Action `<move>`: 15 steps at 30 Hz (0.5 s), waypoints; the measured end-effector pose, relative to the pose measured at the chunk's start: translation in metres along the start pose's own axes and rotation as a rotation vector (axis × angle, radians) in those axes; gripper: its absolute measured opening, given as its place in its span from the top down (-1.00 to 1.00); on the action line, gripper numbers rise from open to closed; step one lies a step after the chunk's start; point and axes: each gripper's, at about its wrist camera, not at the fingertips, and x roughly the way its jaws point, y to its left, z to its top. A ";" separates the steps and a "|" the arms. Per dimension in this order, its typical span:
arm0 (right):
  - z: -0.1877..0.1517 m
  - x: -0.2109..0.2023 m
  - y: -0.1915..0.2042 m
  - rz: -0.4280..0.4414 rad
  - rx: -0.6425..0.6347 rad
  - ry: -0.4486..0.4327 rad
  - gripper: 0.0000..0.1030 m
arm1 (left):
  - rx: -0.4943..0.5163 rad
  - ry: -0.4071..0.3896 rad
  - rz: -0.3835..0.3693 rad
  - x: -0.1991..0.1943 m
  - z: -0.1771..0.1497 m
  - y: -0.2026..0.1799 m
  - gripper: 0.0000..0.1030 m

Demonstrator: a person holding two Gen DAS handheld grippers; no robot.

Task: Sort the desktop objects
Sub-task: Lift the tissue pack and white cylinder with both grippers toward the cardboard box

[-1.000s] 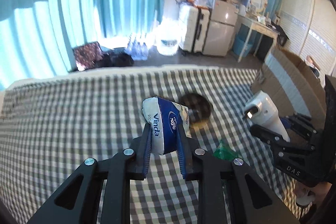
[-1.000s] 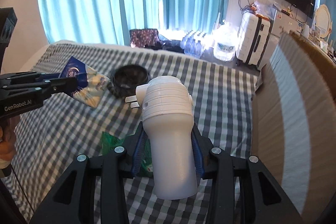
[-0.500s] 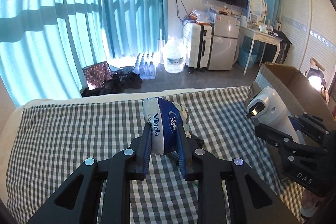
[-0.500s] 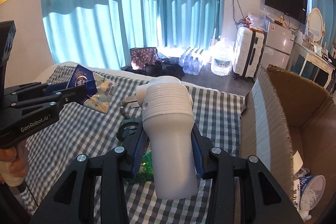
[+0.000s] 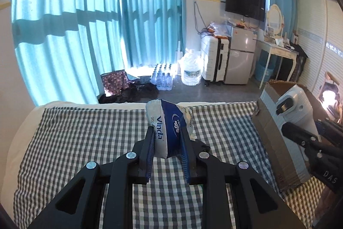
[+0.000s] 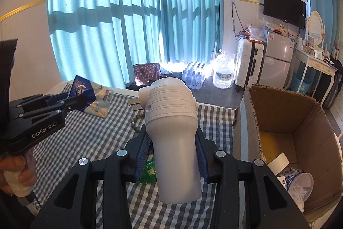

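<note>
My left gripper [image 5: 168,138] is shut on a blue and white Vinda tissue pack [image 5: 166,128] and holds it above the checked cloth [image 5: 85,138]. From the right wrist view the left gripper [image 6: 74,103] and the tissue pack [image 6: 90,98] show at the left. My right gripper [image 6: 171,143] is shut on a white plug-in device [image 6: 171,121] with metal prongs, held above the cloth beside the open cardboard box [image 6: 250,121]. The white device [image 5: 293,108] also shows at the right of the left wrist view, by the box [image 5: 270,132].
A green packet [image 6: 148,173] and a string of beads [image 6: 135,123] lie on the cloth under the right gripper. The box holds a plastic cup [image 6: 300,186] and a white card [image 6: 278,162]. Beyond the table edge are water bottles, a suitcase and a fridge.
Both grippers have risen and tilted up with their loads. The box has come into view at the right, and its inside now shows in the right wrist view.
</note>
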 end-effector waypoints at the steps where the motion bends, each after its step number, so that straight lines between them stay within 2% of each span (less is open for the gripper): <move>1: 0.001 -0.003 0.001 0.001 0.001 -0.006 0.23 | 0.003 -0.001 0.000 -0.002 0.000 -0.001 0.58; 15: 0.007 -0.037 0.005 0.012 -0.004 -0.051 0.23 | 0.010 -0.052 0.008 -0.022 0.011 -0.025 0.58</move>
